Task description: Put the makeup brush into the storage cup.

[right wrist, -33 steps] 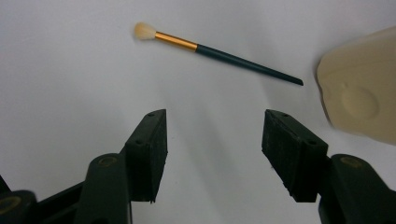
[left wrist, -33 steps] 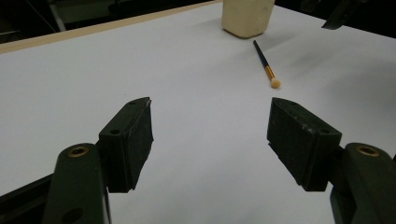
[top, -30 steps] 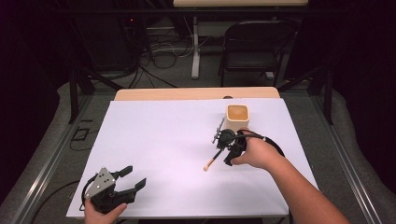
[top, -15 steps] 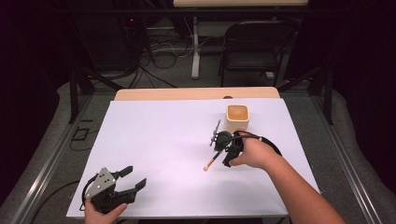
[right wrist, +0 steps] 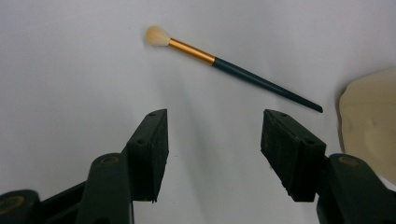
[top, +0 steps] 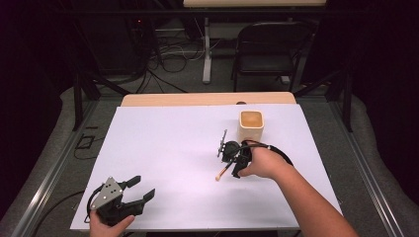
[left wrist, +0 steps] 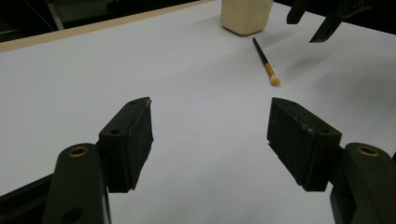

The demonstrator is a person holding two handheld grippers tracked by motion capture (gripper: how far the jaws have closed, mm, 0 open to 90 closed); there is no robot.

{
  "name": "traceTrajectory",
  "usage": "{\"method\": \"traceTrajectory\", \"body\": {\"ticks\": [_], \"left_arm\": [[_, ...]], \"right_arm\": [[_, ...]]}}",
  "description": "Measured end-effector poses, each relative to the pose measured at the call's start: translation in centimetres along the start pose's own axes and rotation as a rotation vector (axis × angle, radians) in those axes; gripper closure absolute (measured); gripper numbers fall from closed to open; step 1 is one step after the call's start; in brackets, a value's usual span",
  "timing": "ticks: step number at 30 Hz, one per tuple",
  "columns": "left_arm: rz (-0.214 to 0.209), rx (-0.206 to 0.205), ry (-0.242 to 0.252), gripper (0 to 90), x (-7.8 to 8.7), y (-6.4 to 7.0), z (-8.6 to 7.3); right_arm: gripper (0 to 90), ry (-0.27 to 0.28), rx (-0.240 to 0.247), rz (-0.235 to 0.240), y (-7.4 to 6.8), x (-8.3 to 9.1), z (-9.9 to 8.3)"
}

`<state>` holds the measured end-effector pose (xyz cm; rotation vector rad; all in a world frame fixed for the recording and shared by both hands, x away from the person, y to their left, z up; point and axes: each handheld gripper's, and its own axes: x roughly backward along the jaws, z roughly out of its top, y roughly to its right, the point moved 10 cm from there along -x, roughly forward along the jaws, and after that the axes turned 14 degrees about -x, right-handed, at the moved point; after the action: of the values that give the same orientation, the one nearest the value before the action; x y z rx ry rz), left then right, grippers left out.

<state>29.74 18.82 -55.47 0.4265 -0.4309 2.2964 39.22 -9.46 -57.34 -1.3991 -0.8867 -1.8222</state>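
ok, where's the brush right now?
The brush lies flat on the white table cover, right of centre in the high view, just in front of the open right gripper, its handle end pointing toward the beige cup.

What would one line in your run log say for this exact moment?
right gripper: open, above brush, not touching | brush: flat on table, beside cup | left gripper: open, idle at near edge

This place looks like a lab or a recording studio. The wooden table [top: 207,99] is covered with a plain white sheet [top: 168,148] and has black curtains around it. Behind it, loose black cables [top: 168,74] lie on the grey carpet floor, beside a black folding chair [top: 269,49] and metal stand legs [top: 206,54].
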Motion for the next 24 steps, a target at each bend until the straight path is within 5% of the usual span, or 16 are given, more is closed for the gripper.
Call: {"method": "traceTrajectory", "body": {"ticks": [24], "left_arm": [[-0.004,-0.004,-0.003,31.2,-0.1,0.0,-0.1]], "right_arm": [[41.2,-0.006,0.034,0.013,-0.7,-1.4,1.1]]}}
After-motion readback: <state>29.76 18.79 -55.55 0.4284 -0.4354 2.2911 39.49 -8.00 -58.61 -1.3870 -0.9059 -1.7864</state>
